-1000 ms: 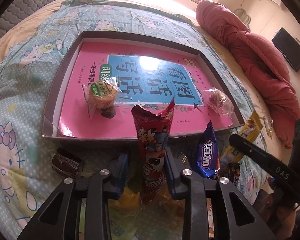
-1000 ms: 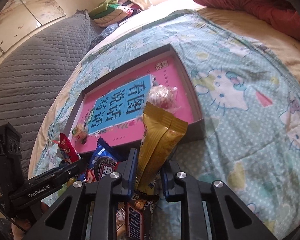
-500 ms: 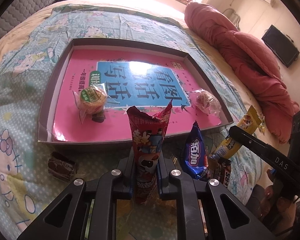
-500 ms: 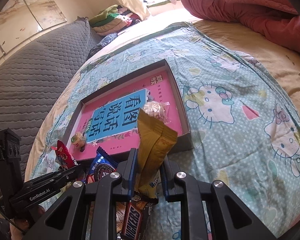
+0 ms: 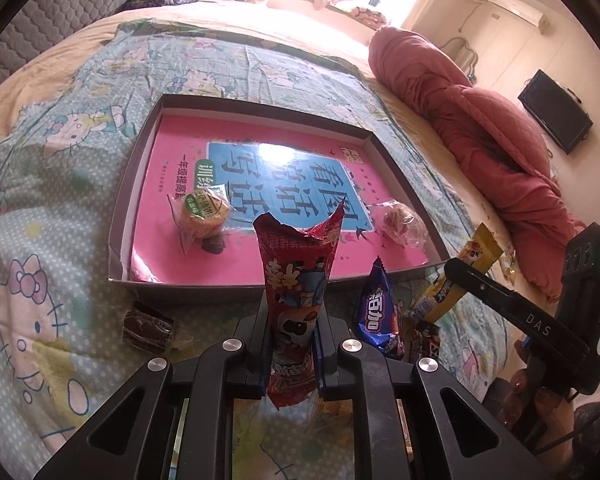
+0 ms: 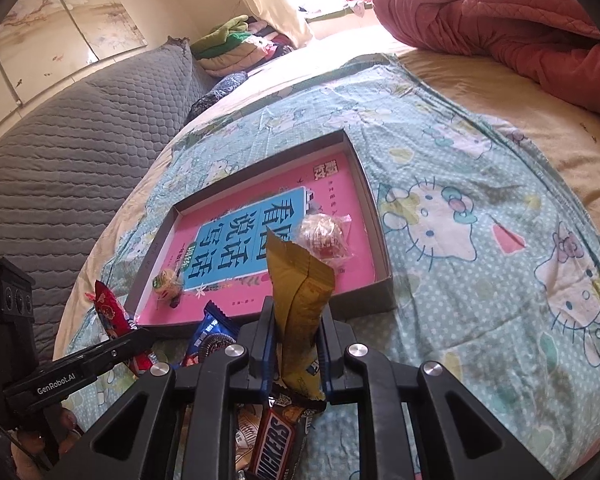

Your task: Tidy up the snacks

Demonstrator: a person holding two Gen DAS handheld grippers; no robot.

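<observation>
Left wrist: left hand-held gripper clamped red snack packet | right hand-held gripper clamped yellow packet | carry both over tray near rim before releasing.

tray middle: the pink book cover is mostly bare between the round cake on the left and the clear-wrapped sweet on the right; plenty of room there
tray wall: low near rim stands in the way
bedsheet: wide open right of the tray
near side: pretty cluttered; blue packet, Snickers bar, dark wrapped cake
</observation>
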